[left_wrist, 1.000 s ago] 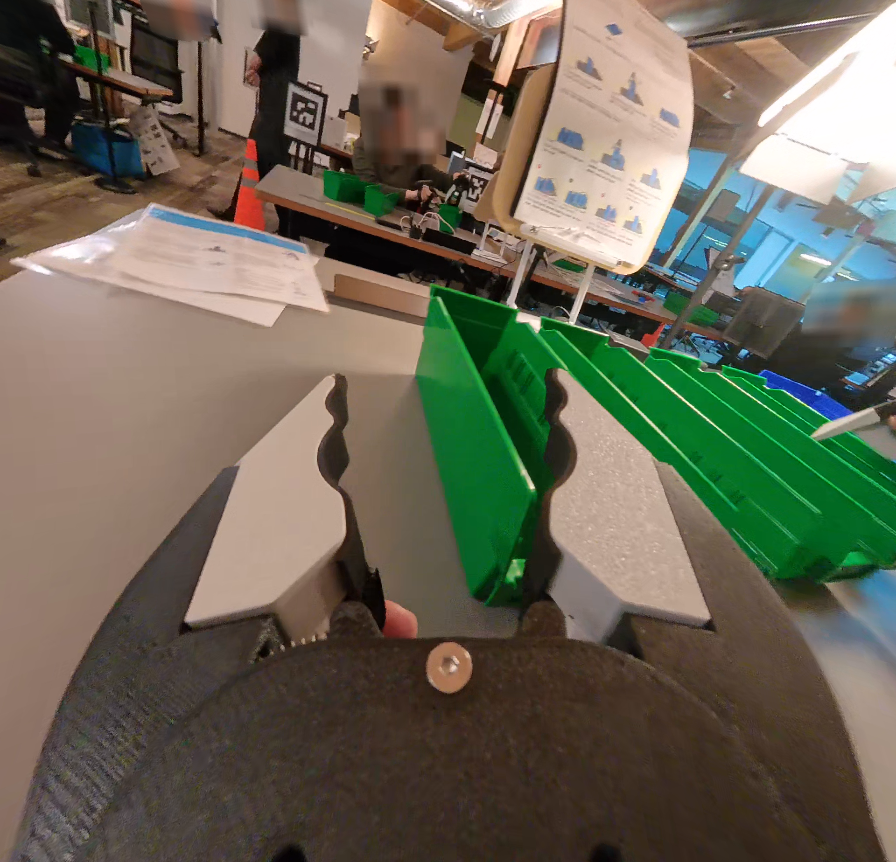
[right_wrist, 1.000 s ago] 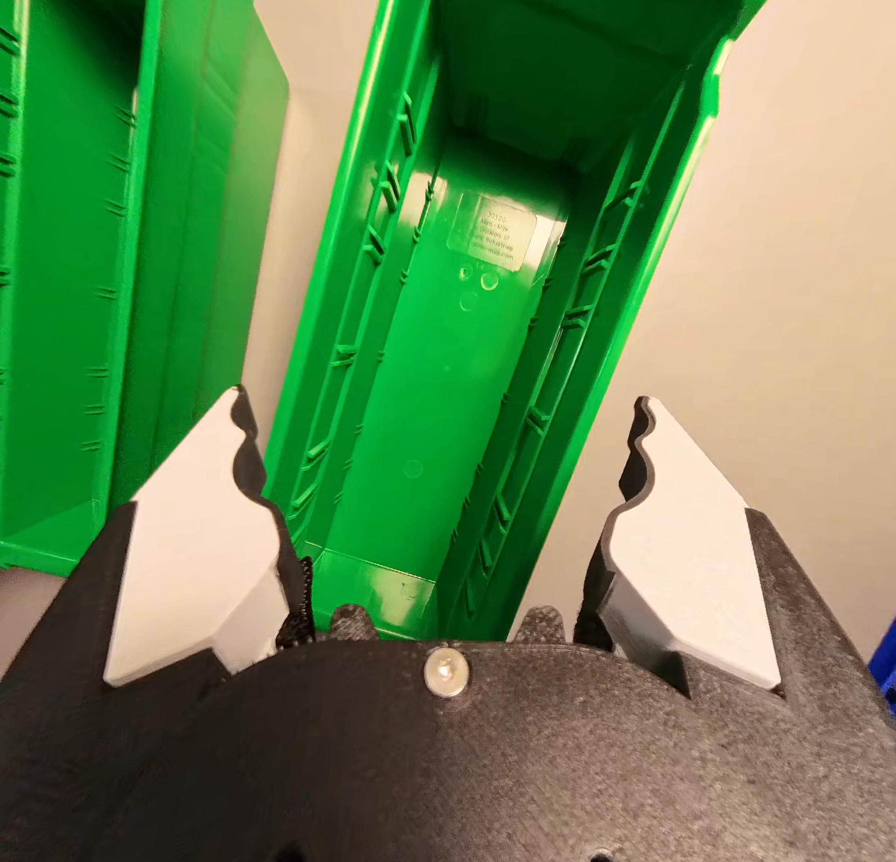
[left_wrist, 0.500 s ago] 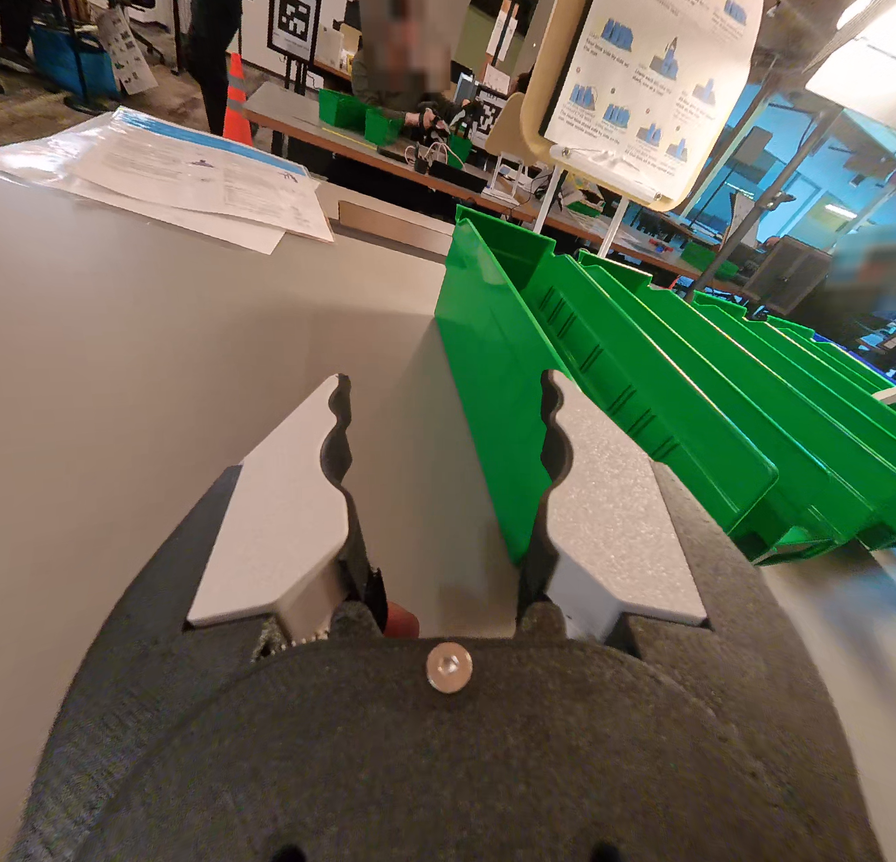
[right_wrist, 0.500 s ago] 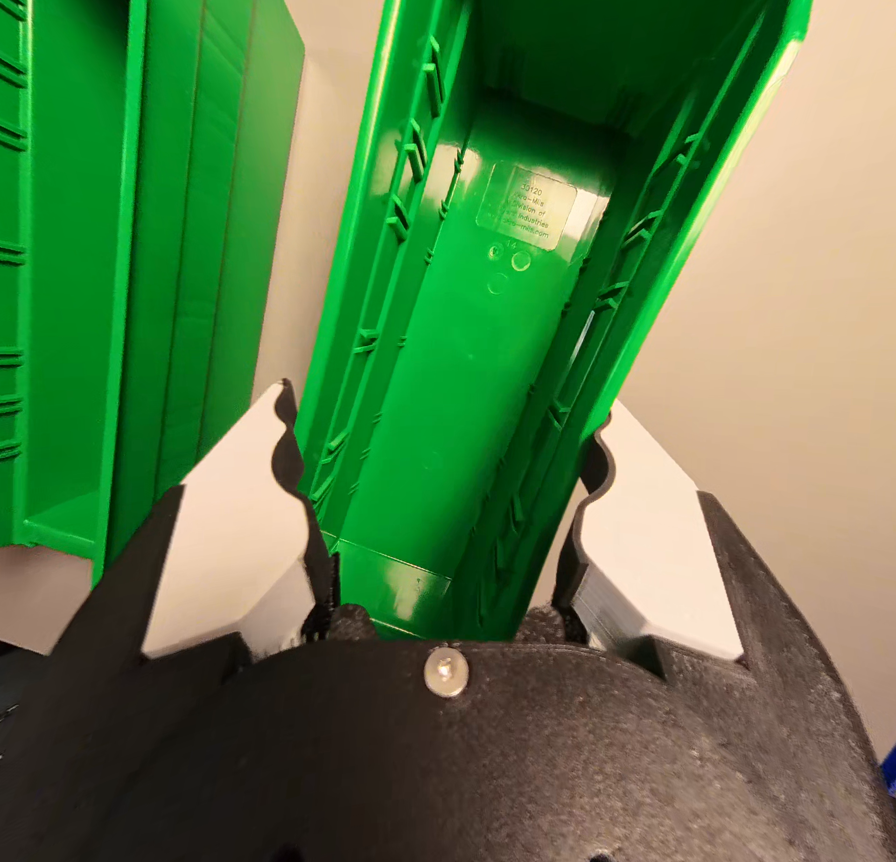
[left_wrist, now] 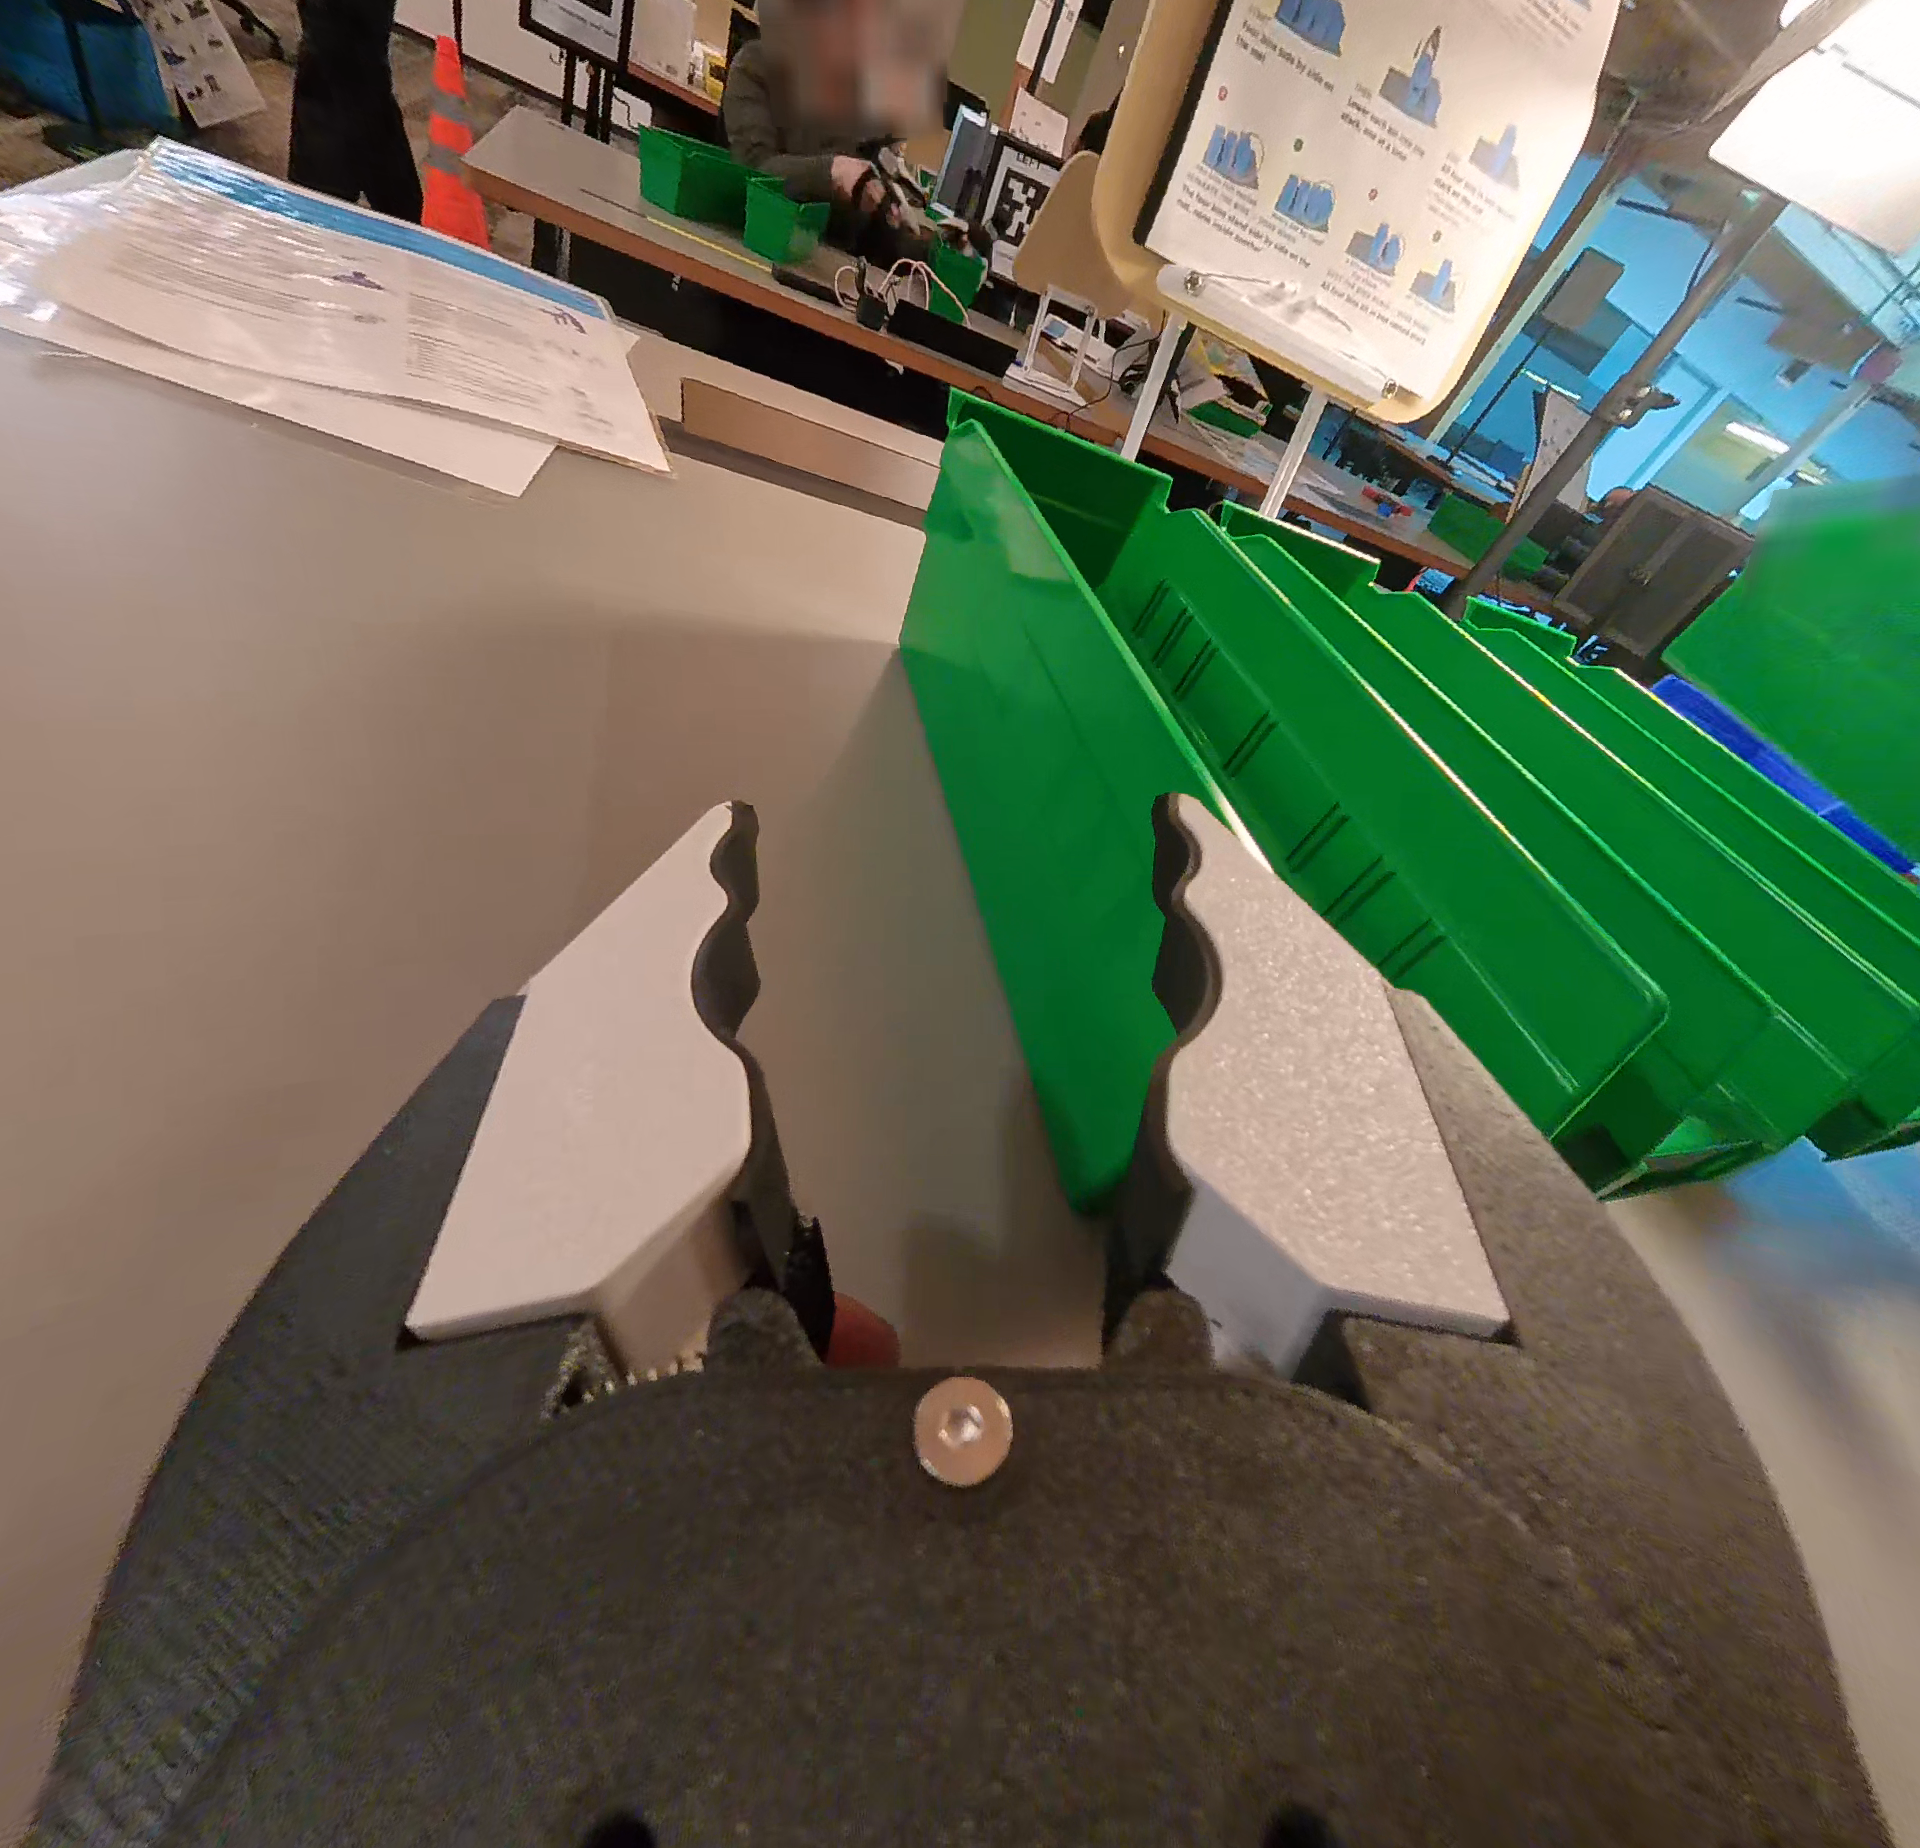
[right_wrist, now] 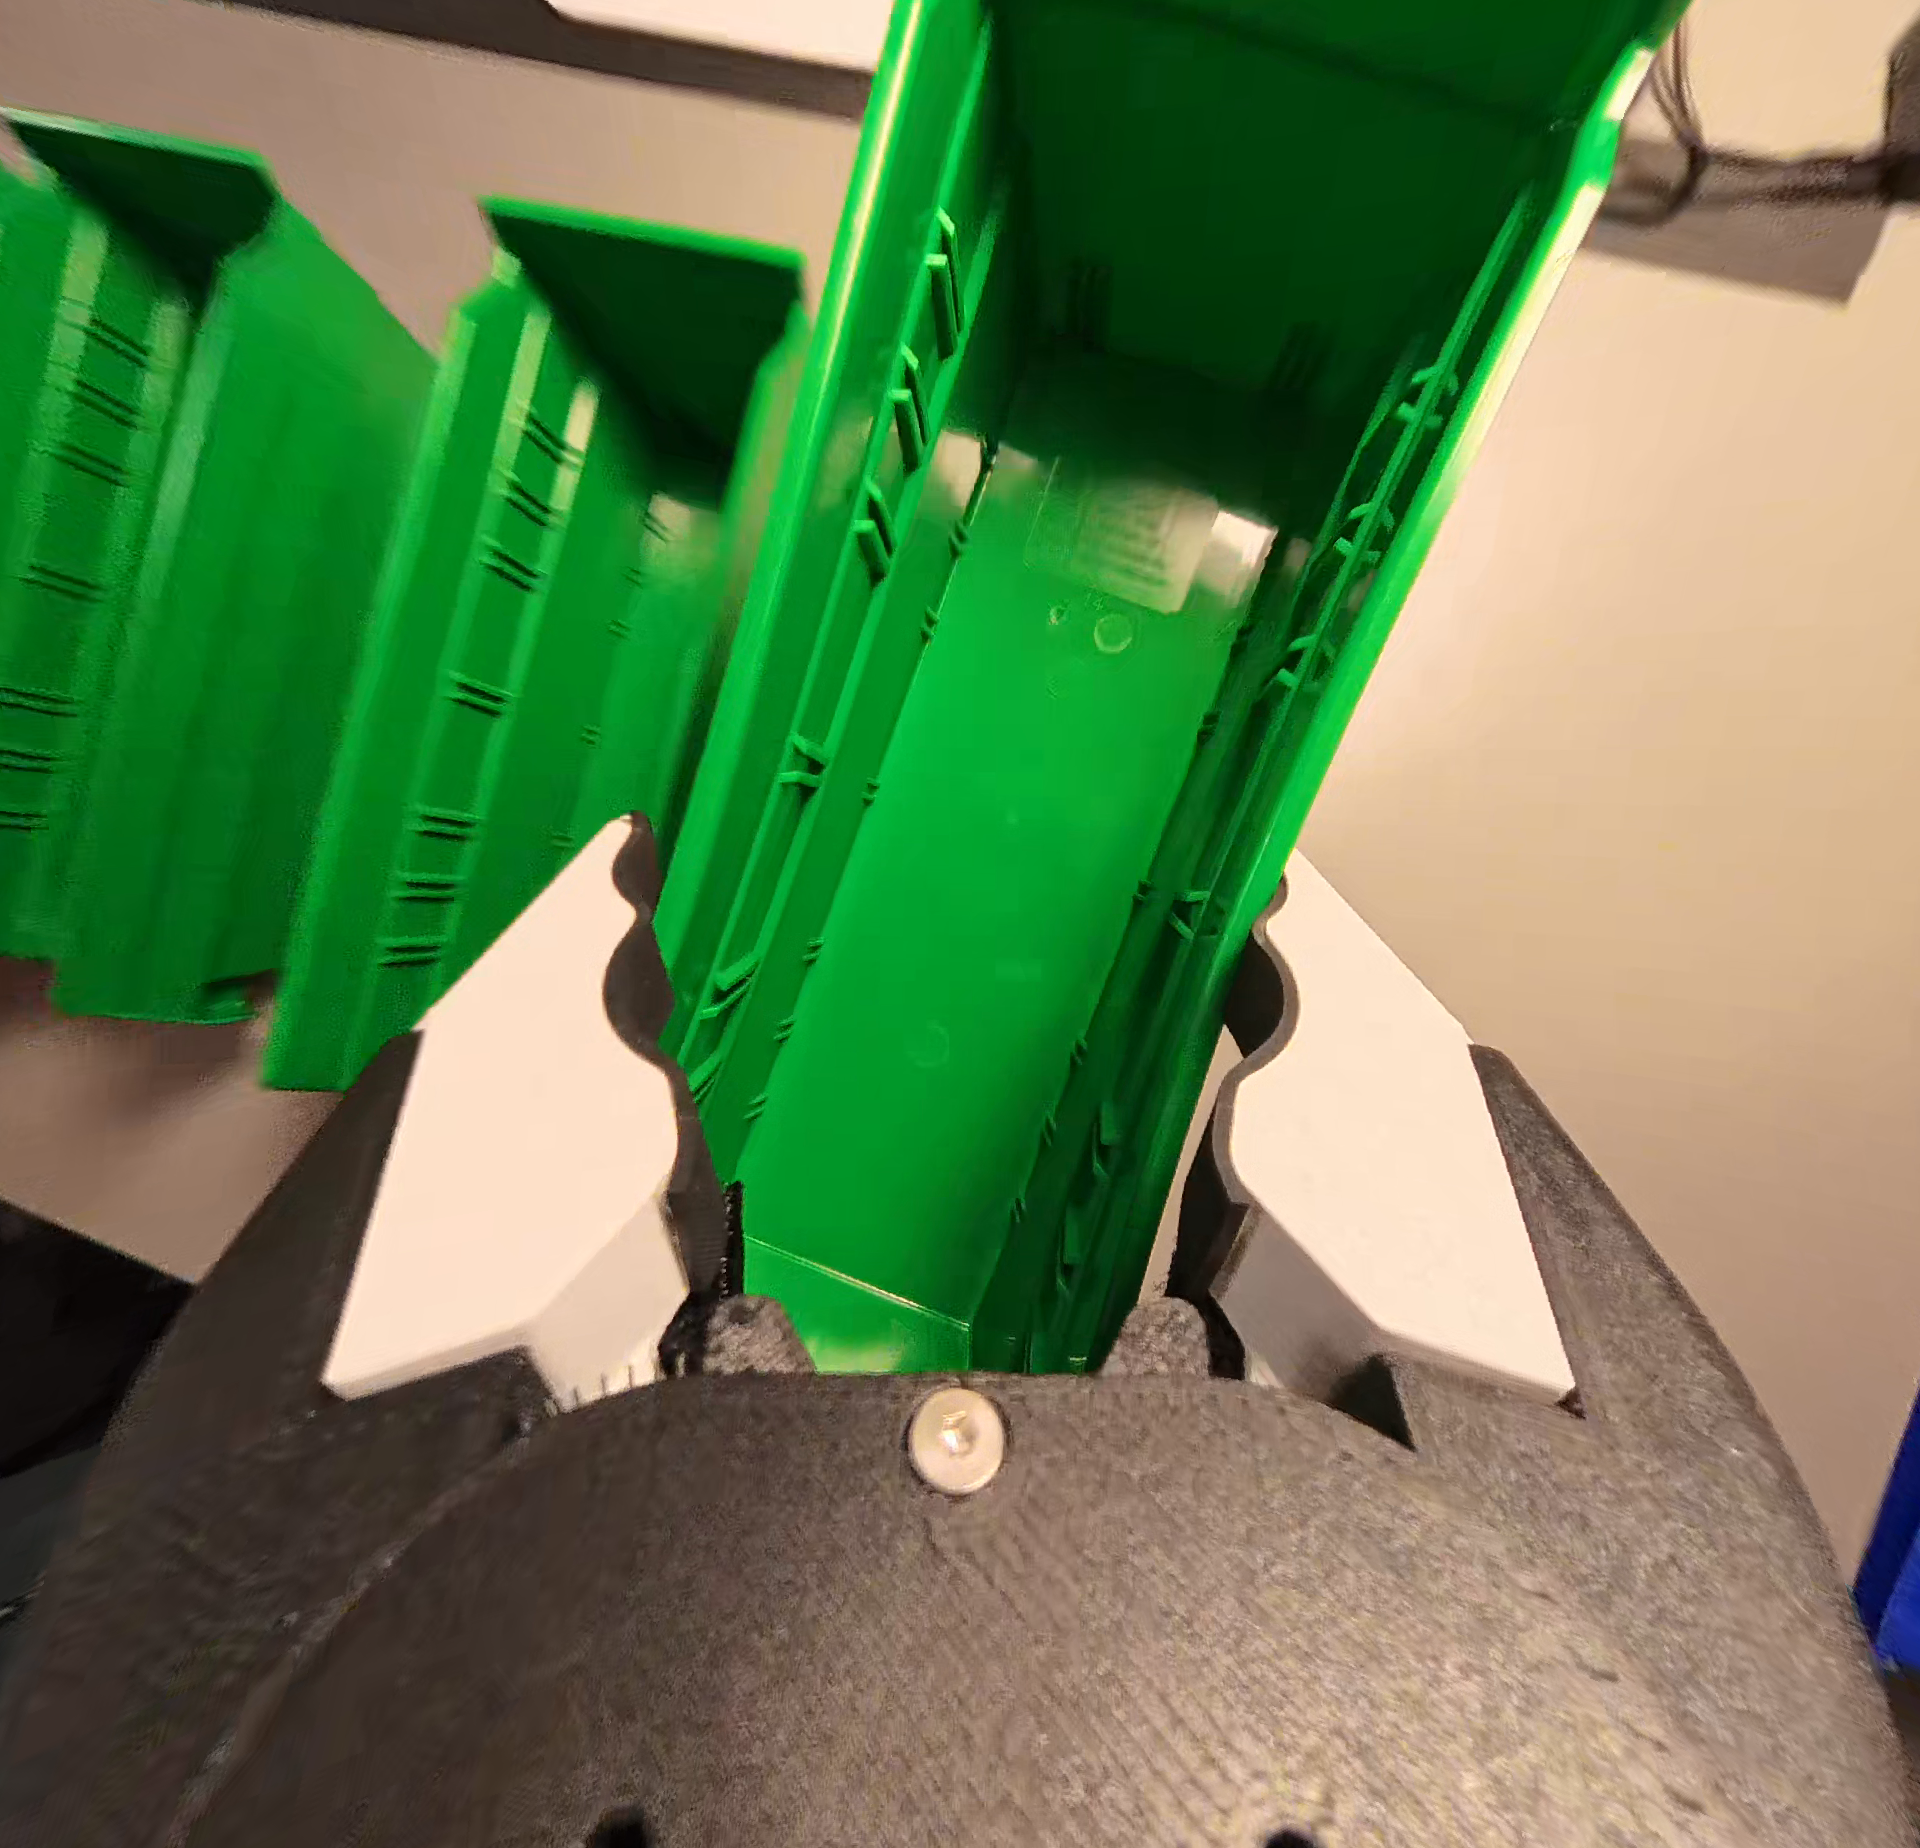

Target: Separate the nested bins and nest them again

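**Green bins all laid out, one is in the right gripper**

Beige tabletop first, since it takes up most of both views. Papers sit at its far left corner.

On it is a row of long green bins, side by side, long axes running near to far, apart from each other rather than nested. So separating looks about done to me, and re-nesting is what's left.

The one that matters is the green bin clamped in the right gripper. Both fingers press on its long side walls at the near end, and its length runs straight out away from the gripper, open side facing the camera. It seems to be lifted off the table and tilted. The nearest resting bin lies just to its left and roughly parallel, so my guess is the next move goes leftward and down into it, keeping the long axes lined up.

The left gripper is spread apart and holding nothing. The end bin has its wall right against the right-hand finger, with the other finger over bare table.
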Tool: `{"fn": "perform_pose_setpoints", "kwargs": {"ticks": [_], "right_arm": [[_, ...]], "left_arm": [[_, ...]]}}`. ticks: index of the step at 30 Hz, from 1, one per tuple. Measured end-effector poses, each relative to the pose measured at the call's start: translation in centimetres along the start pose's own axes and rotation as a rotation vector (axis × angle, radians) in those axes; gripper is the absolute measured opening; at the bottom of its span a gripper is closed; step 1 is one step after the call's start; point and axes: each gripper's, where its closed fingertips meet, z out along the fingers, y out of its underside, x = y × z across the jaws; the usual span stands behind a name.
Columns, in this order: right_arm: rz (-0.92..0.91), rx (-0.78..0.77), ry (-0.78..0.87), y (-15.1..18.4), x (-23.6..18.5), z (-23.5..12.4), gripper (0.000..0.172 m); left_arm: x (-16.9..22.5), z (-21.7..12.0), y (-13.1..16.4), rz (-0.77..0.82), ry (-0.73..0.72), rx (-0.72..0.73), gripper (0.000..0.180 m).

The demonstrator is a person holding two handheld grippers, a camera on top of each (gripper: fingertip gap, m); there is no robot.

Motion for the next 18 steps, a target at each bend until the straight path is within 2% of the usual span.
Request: {"fn": "perform_pose_setpoints", "kwargs": {"ticks": [5, 10, 15, 18], "right_arm": [[-0.063, 0.099, -0.123, -3.2, -7.5, -2.9, 0.112], [-0.117, 0.082, -0.197, -3.7, -13.7, -1.3, 0.112], [-0.106, 0.019, -0.184, -3.0, -15.1, 2.8, 0.112], [-0.088, 0.007, -0.159, -2.7, -14.6, 4.0, 0.113]], "left_arm": [[-0.1, 0.3, 0.3, 0.013, -0.010, -0.020, 0.076], [-0.2, 0.4, 0.1, 0.012, -0.008, -0.017, 0.076], [-0.1, 0.3, 0.0, 0.008, 0.006, -0.011, 0.075], [0.0, 0.3, 0.0, 0.000, 0.016, -0.005, 0.075]]}}
